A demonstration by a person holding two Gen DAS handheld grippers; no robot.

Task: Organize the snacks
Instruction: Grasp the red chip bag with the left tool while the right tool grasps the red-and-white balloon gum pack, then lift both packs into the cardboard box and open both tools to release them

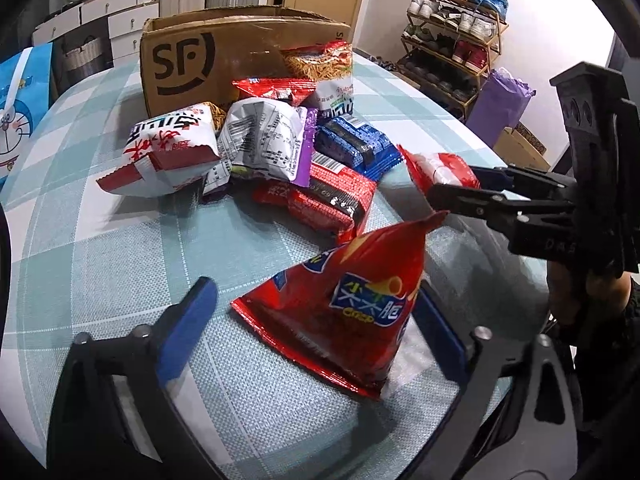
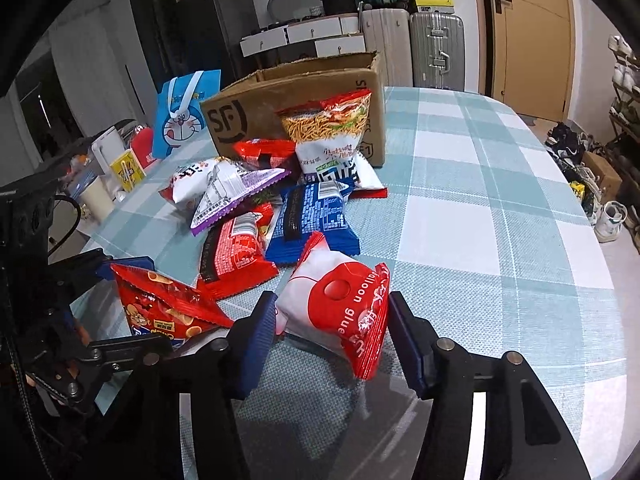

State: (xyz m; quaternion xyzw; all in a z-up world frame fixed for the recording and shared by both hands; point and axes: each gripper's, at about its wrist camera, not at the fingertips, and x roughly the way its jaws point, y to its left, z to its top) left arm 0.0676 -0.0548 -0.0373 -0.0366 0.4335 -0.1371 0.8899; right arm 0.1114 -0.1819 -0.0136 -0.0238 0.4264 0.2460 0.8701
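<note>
A pile of snack bags [image 1: 260, 148] lies on the checked tablecloth in front of an open SF cardboard box [image 1: 224, 52]. My left gripper [image 1: 320, 324] is open around a red crisp bag [image 1: 344, 304] that lies between its blue pads; the right pad is partly hidden behind the bag. My right gripper [image 2: 332, 336] is open around a red and white balloon glue bag [image 2: 340, 308], with both pads close to its sides. In the left wrist view the right gripper [image 1: 452, 188] shows at the right, at that bag [image 1: 440, 168]. The box also shows in the right wrist view [image 2: 296, 108].
A blue cartoon bag [image 2: 186, 116], a cup [image 2: 96, 200] and small items stand at the table's left edge. A shoe rack [image 1: 452, 40] and a purple bag [image 1: 500, 100] stand beyond the table's right side. Suitcases [image 2: 436, 48] stand at the back wall.
</note>
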